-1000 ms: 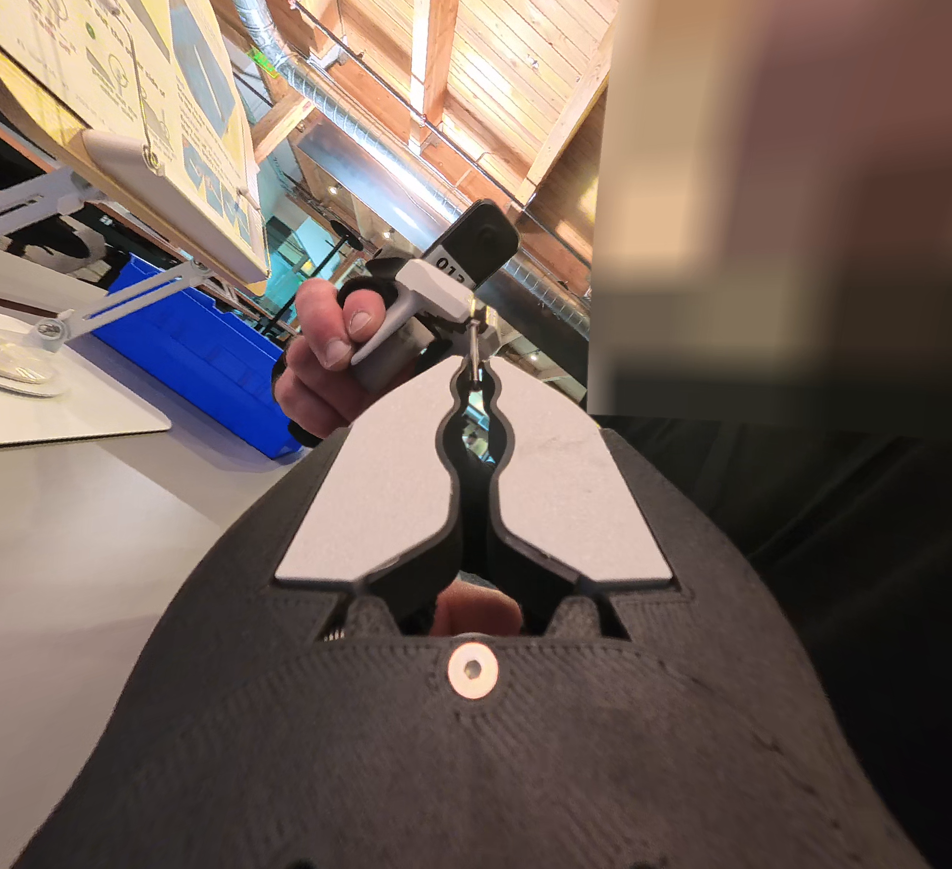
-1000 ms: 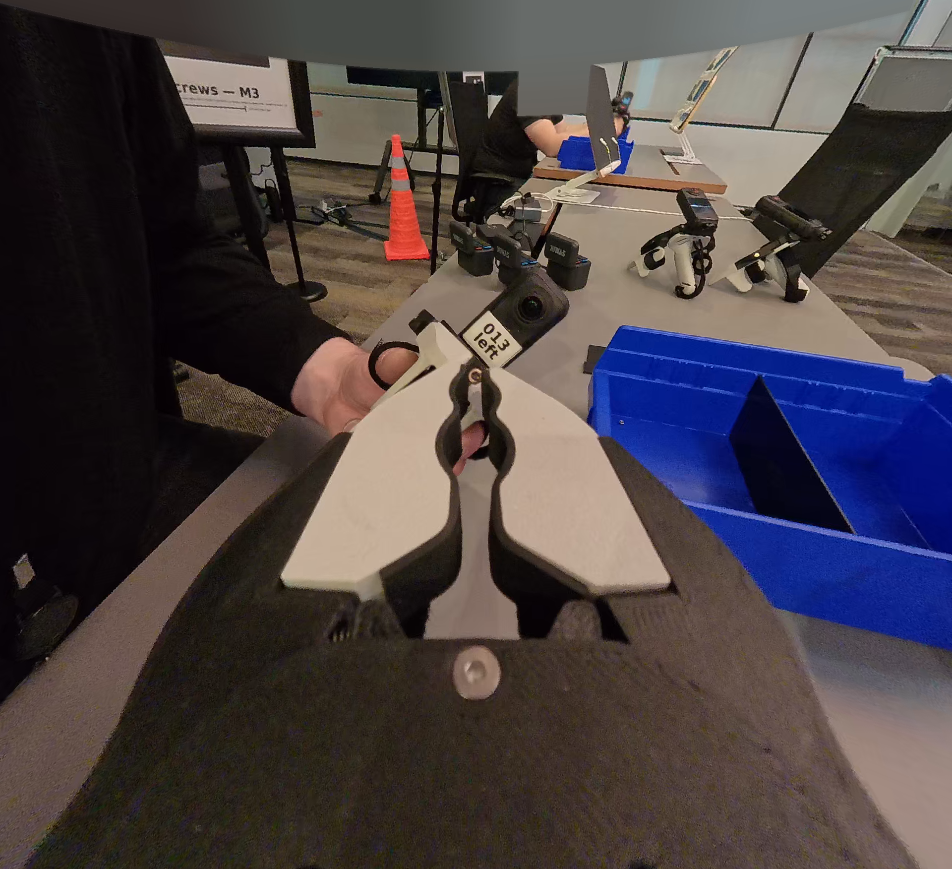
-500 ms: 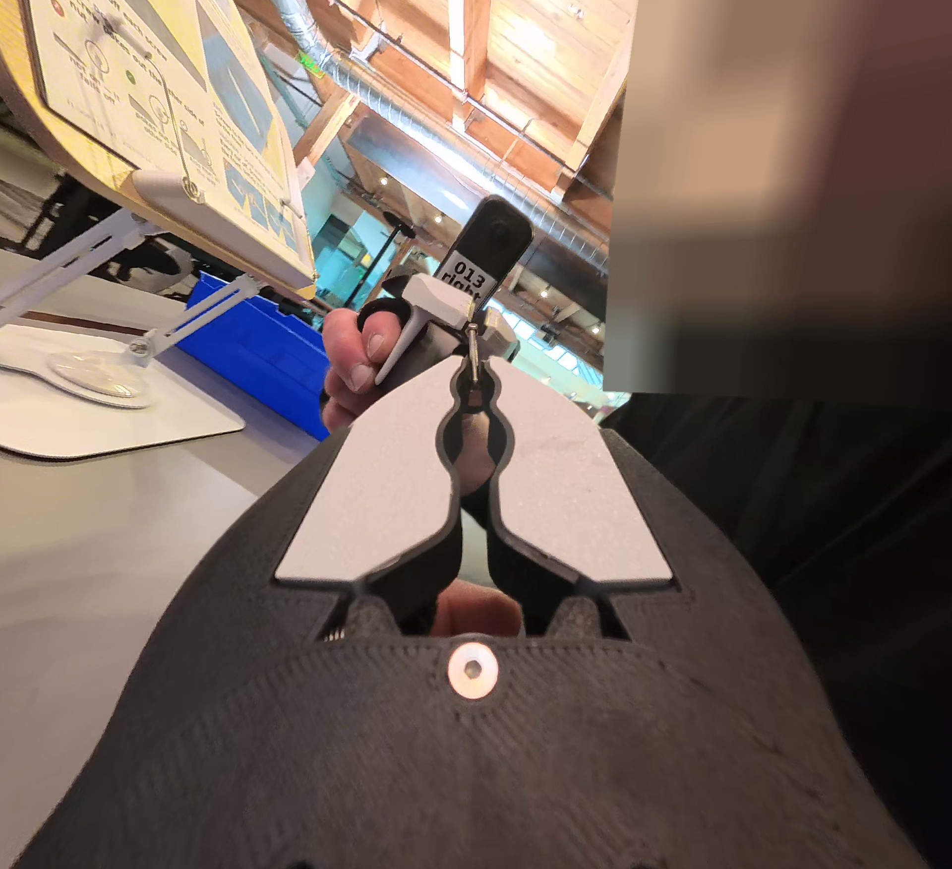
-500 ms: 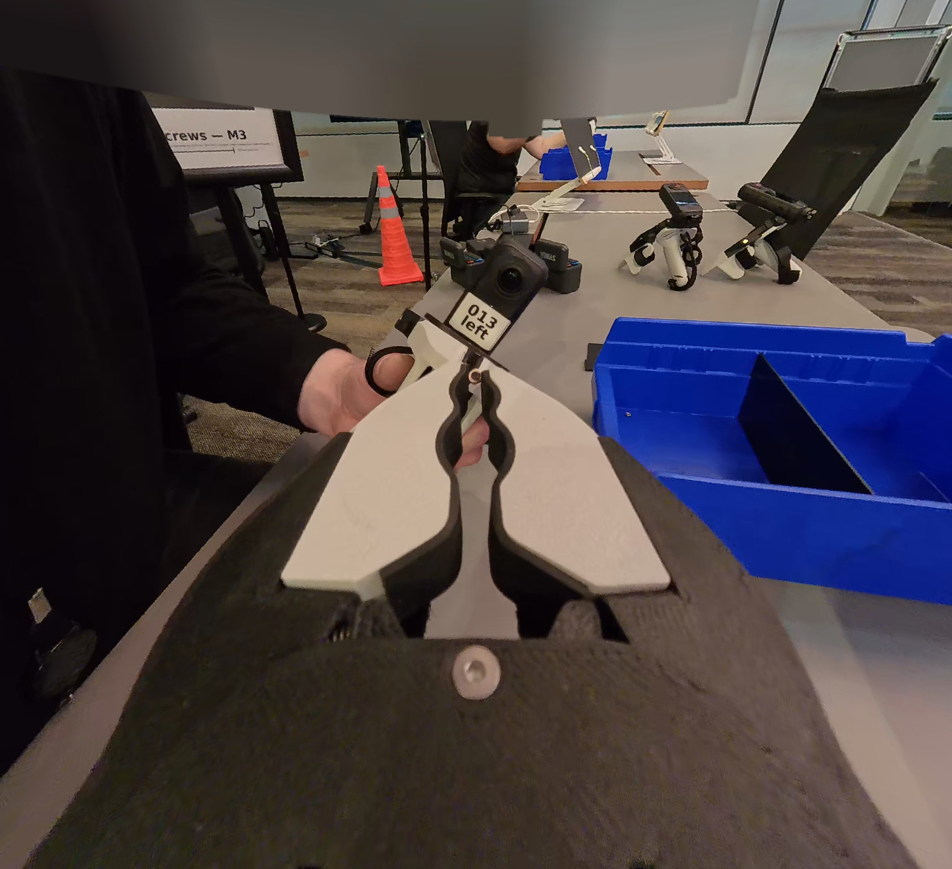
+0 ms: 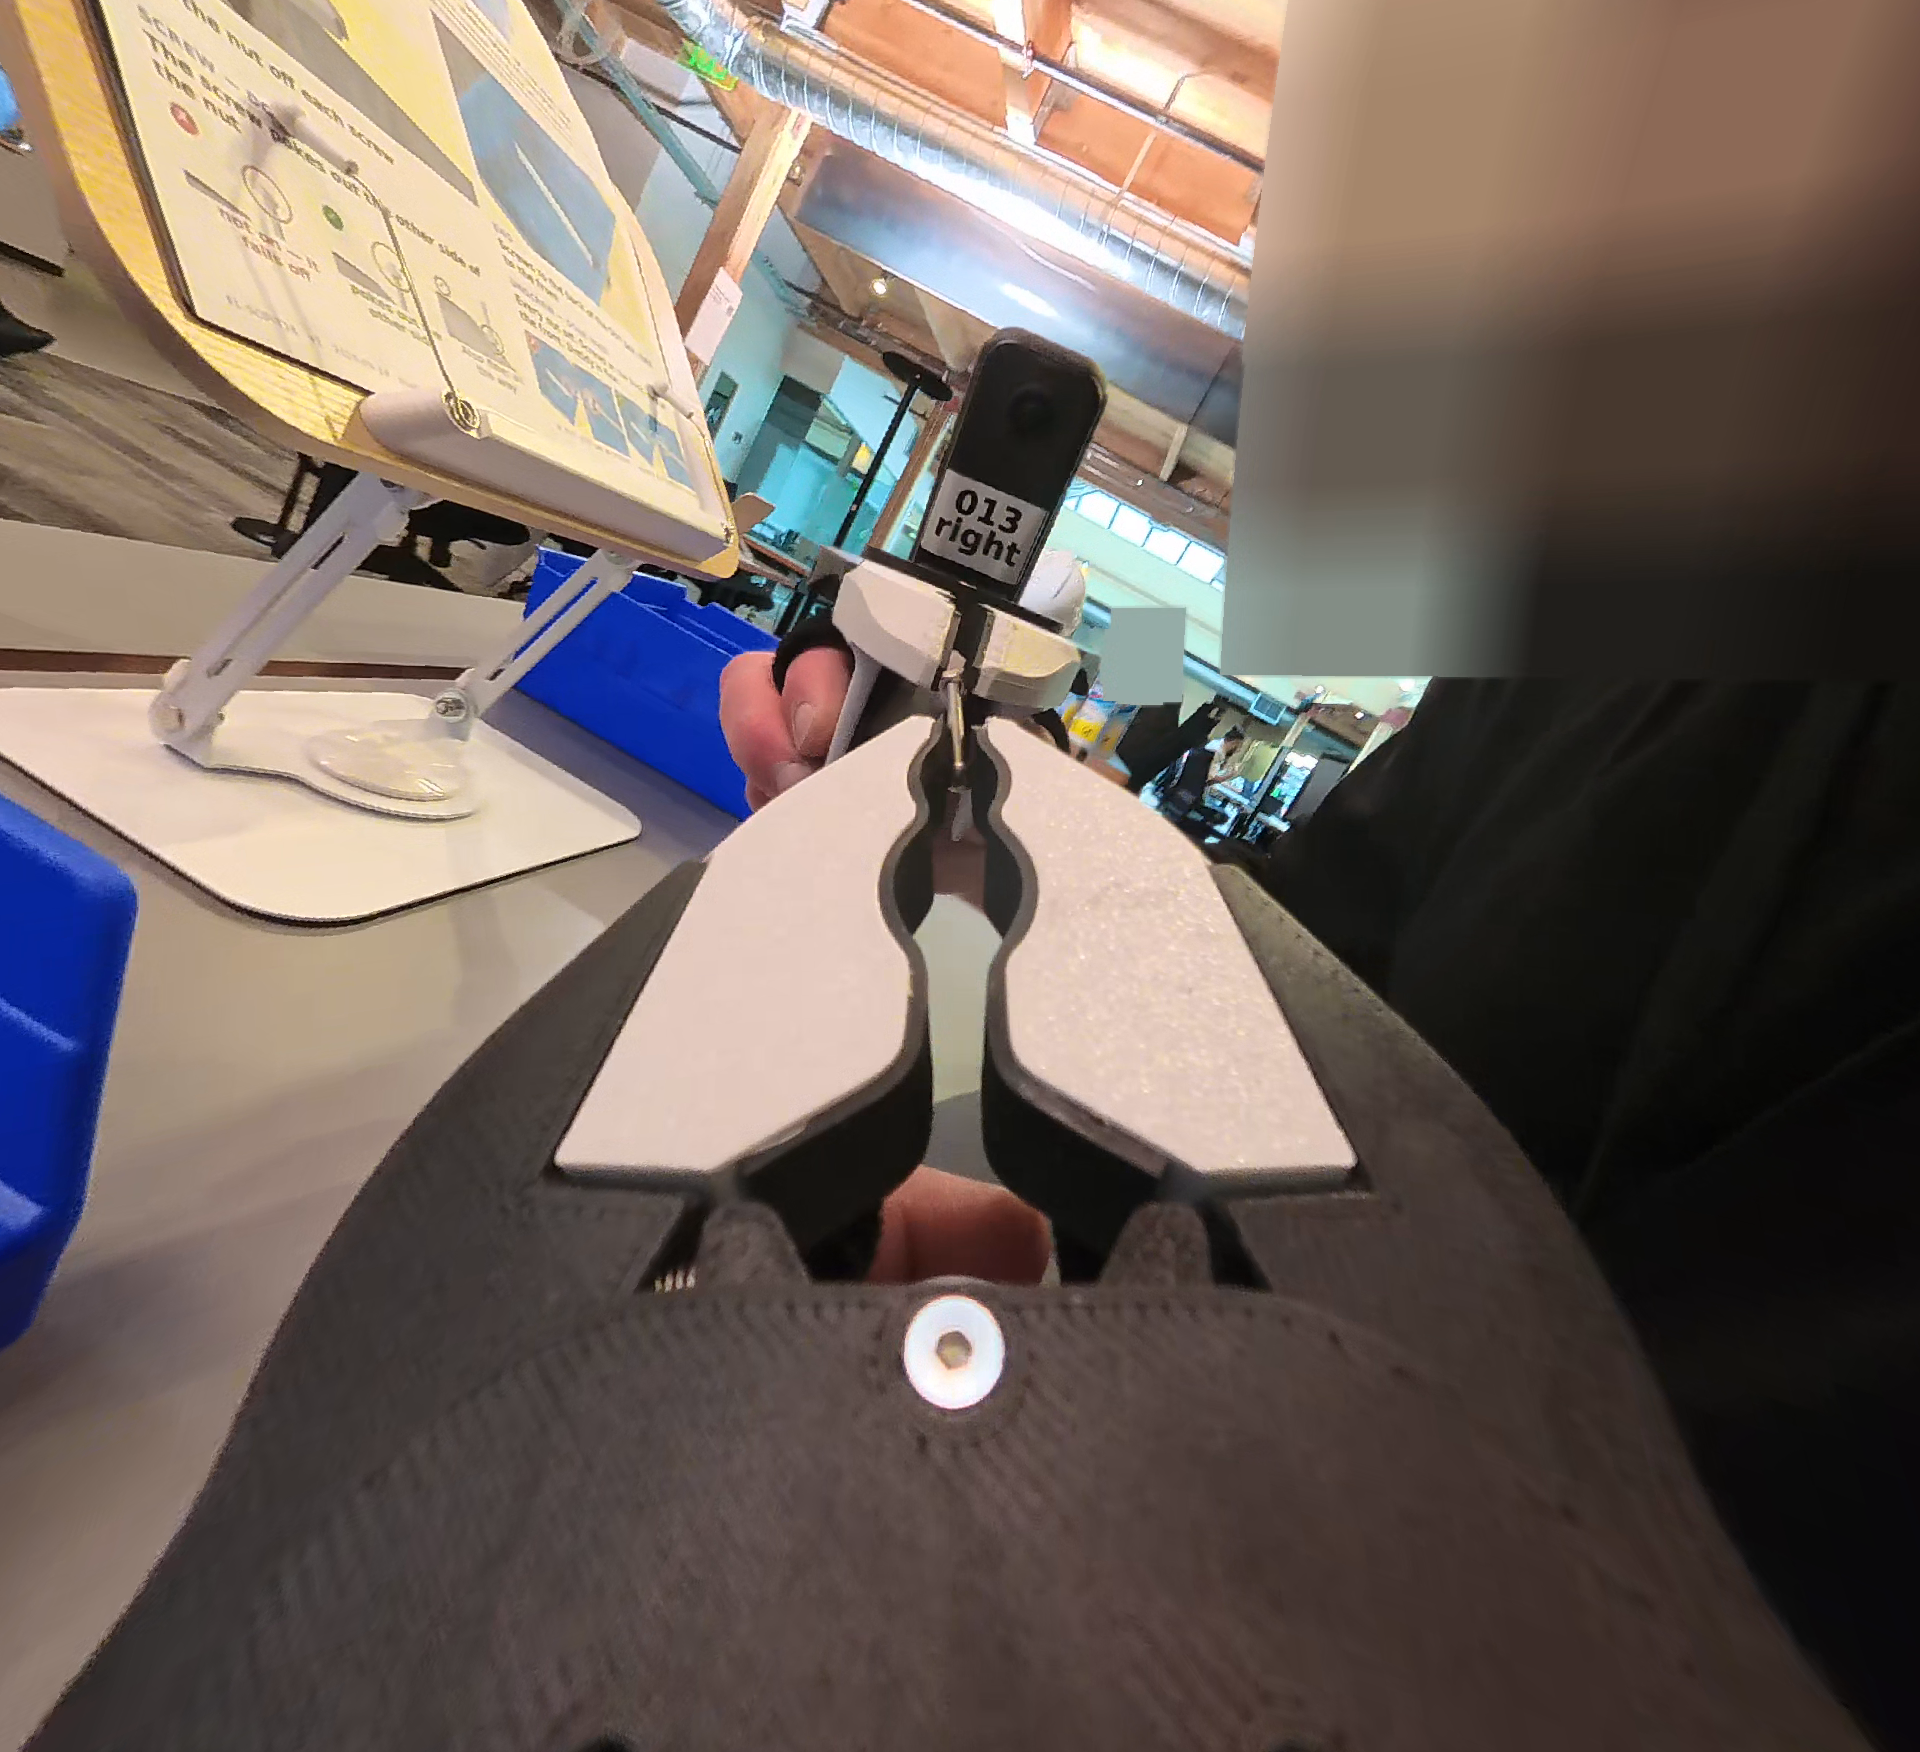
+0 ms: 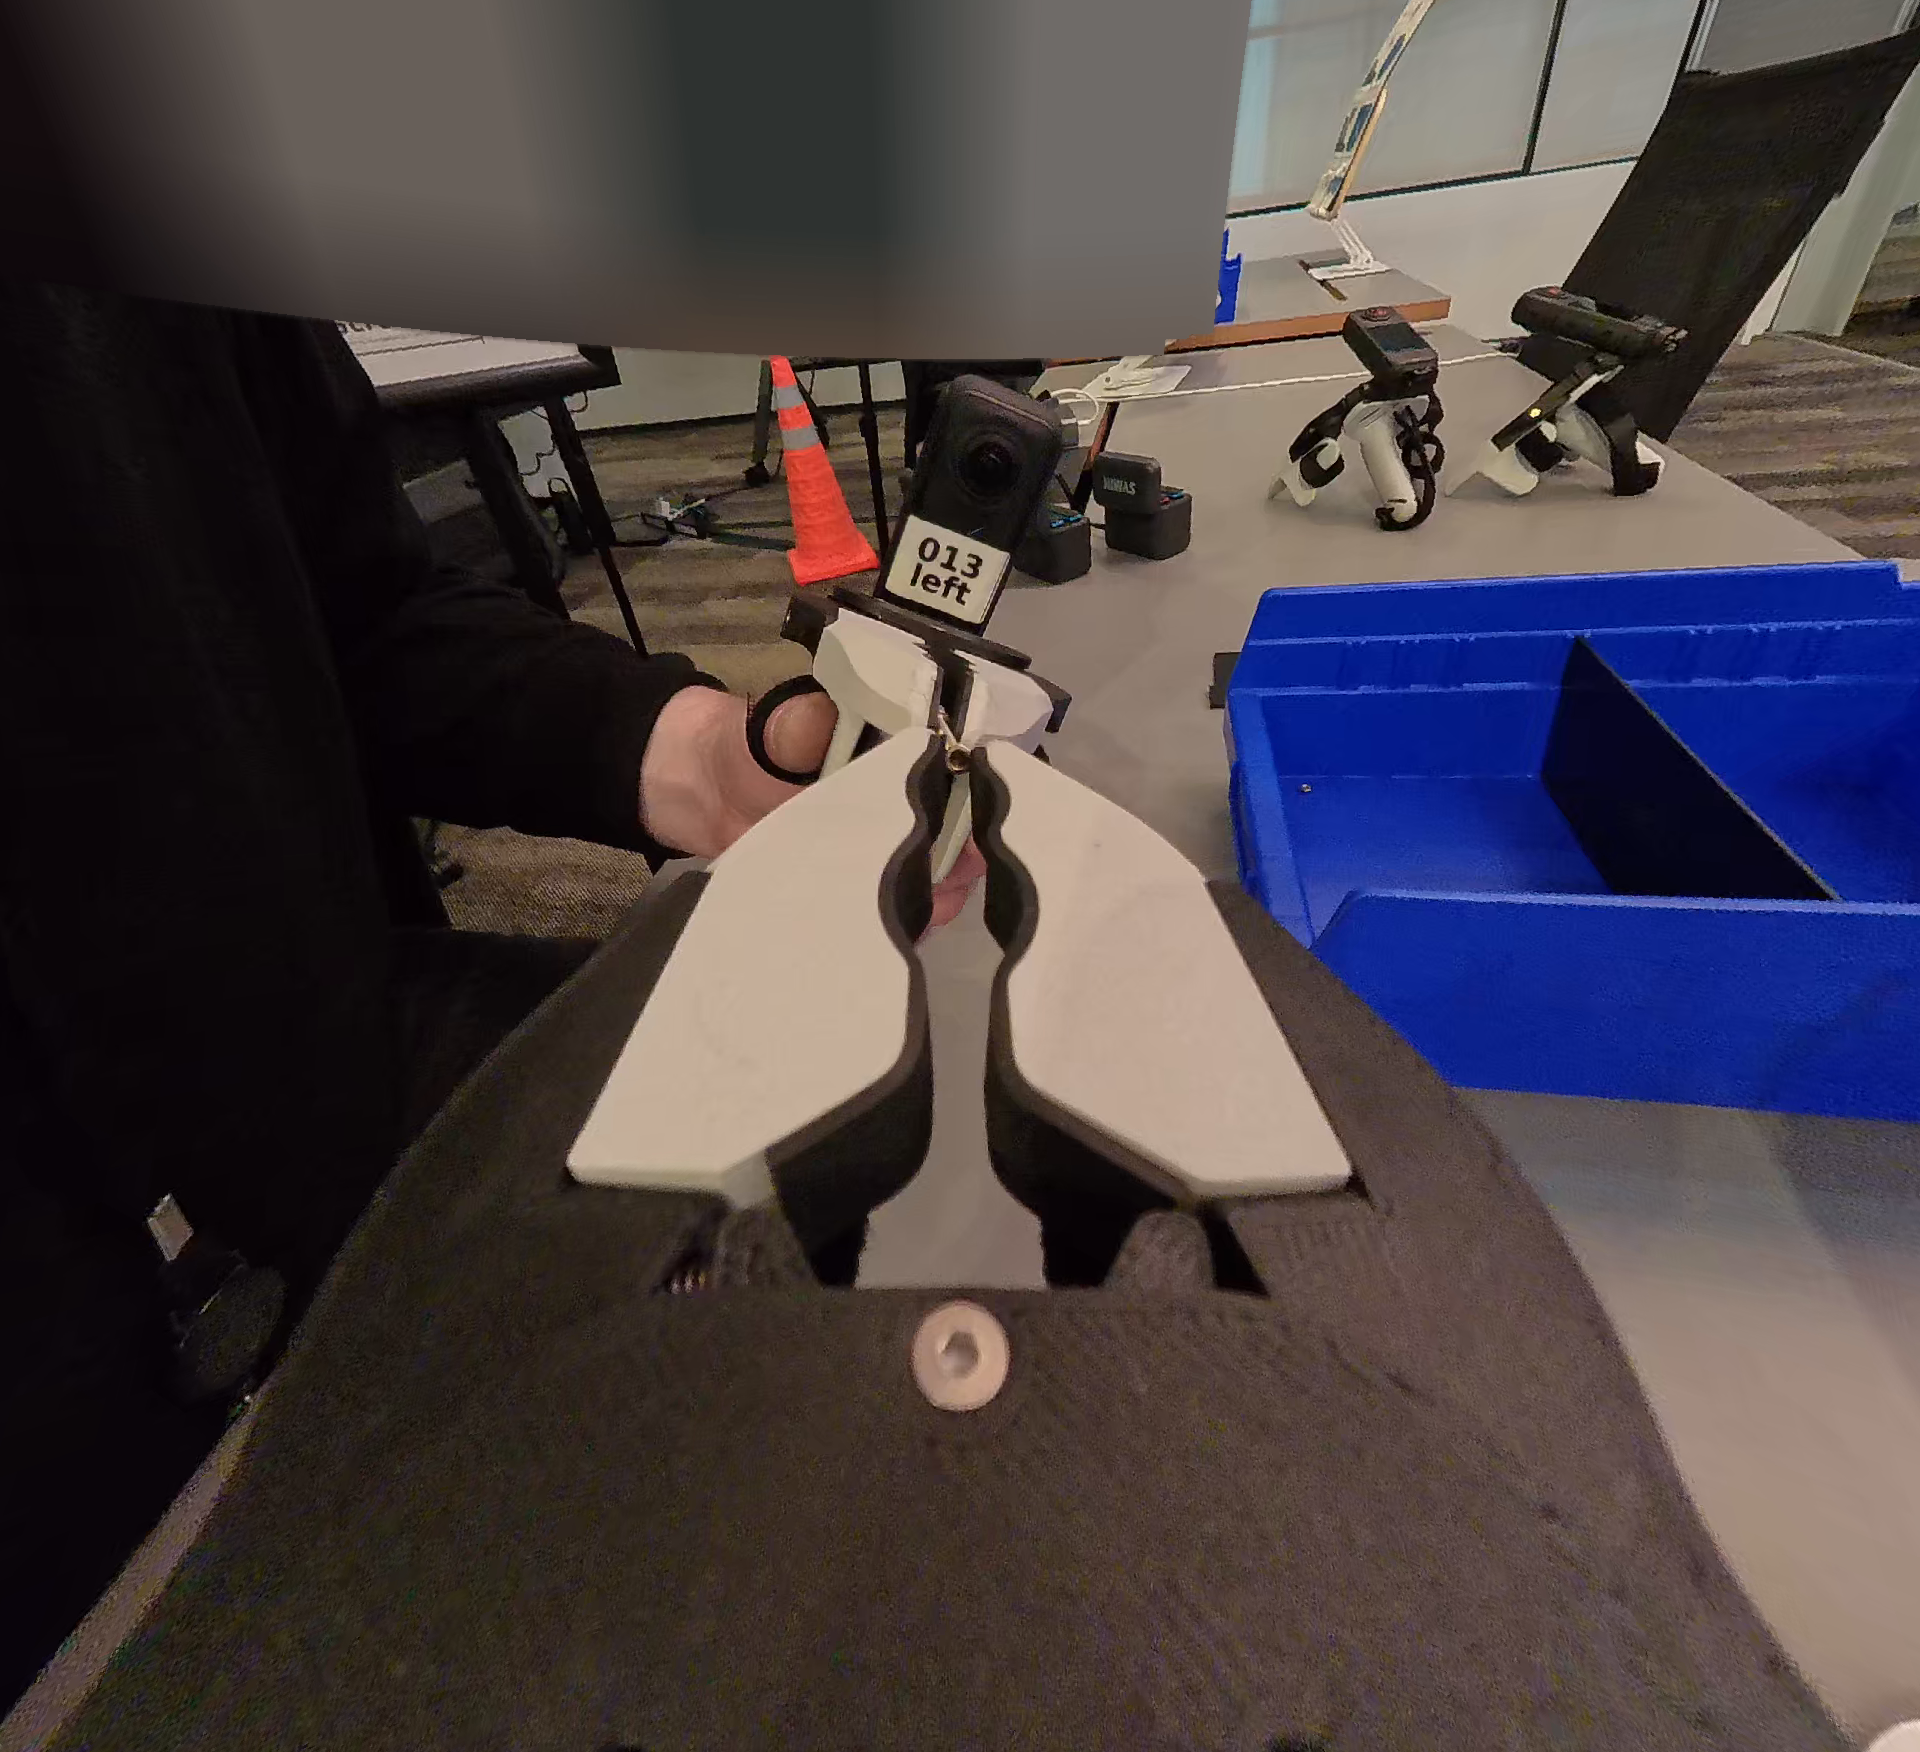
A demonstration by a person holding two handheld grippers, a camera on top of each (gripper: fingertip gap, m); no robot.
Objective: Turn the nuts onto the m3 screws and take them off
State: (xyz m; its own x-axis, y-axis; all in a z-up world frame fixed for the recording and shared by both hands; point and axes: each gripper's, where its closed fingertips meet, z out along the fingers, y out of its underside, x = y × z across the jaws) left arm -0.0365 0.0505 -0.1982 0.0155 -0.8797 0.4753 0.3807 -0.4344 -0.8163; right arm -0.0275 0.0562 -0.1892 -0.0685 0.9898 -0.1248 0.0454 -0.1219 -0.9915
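My left gripper (image 5: 954,759) and my right gripper (image 6: 956,757) face each other tip to tip above the grey table. A thin metal m3 screw (image 5: 952,726) spans the short gap between them. The left gripper is shut on the screw's shaft. The right gripper is shut on a small brass-coloured nut (image 6: 958,760) at the screw's other end. The right gripper (image 5: 961,668) stands upright in the left wrist view. The left gripper (image 6: 943,700) stands nearly upright in the right wrist view. A hand holds each handle.
A blue divided bin (image 6: 1558,1006) sits to the right on the grey table (image 6: 1143,663), with a small part inside. An instruction board on a white stand (image 5: 364,144) and more blue bins (image 5: 644,663) stand to the left. Spare grippers (image 6: 1382,445) rest farther back. The tips of both grippers are at nearly the same place.
Each gripper appeared tilted in the other's view a second ago and now stands upright, so they have rolled relative to each other. Both stay shut, tip to tip.
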